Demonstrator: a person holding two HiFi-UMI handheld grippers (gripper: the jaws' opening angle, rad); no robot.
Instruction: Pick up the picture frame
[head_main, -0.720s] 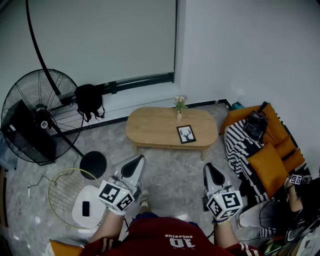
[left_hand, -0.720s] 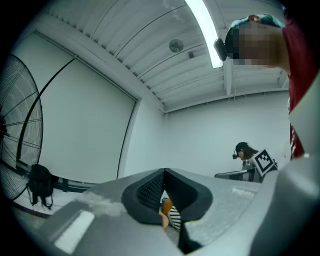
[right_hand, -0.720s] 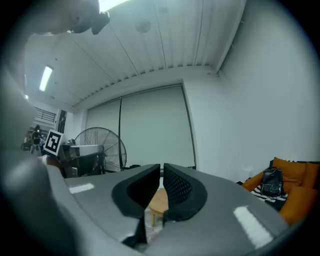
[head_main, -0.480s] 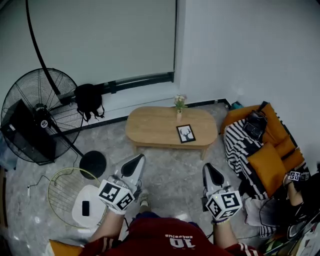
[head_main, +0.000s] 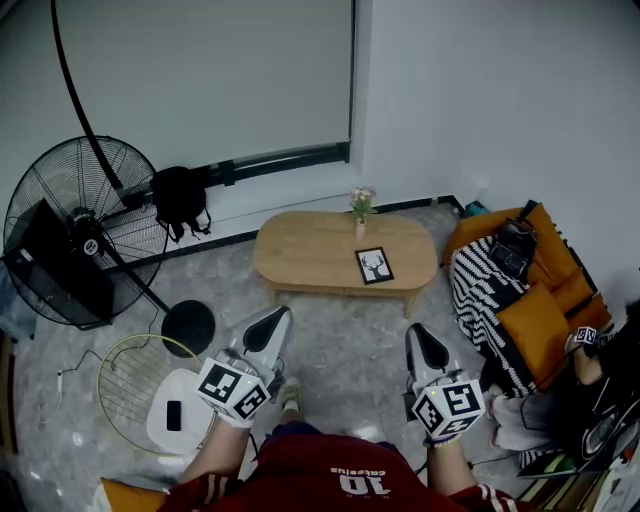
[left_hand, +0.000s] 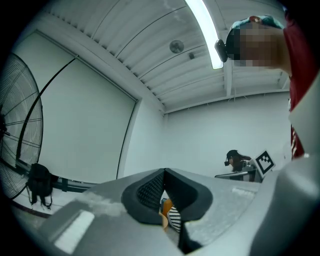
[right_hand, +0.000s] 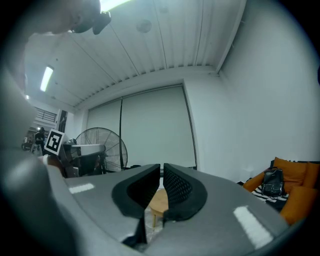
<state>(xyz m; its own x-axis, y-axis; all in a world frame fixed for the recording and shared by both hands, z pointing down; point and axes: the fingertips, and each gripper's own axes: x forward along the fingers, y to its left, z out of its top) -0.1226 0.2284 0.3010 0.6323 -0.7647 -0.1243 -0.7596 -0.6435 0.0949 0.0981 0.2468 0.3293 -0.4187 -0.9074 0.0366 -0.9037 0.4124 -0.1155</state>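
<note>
A small black picture frame (head_main: 373, 266) with a deer print lies flat on the oval wooden coffee table (head_main: 300, 250), to the right of its middle. Just behind it stands a little vase of flowers (head_main: 361, 208). My left gripper (head_main: 270, 326) and right gripper (head_main: 421, 342) hang low over the grey floor, well short of the table. Both are shut with nothing between the jaws. In the right gripper view the table (right_hand: 158, 200) shows through the slit below the closed jaws of the right gripper (right_hand: 162, 172). The left gripper (left_hand: 164, 176) points slightly upward toward the far wall.
A big black floor fan (head_main: 75, 230) stands at the left, with a loose wire fan grille (head_main: 135, 385) and a white stool (head_main: 180, 415) on the floor near my left hand. An orange sofa (head_main: 545, 310) with a striped blanket fills the right side, where another person (head_main: 590, 390) sits.
Both grippers have hardly moved. The person at the right edge has shifted a little, and the view has drifted slightly.
</note>
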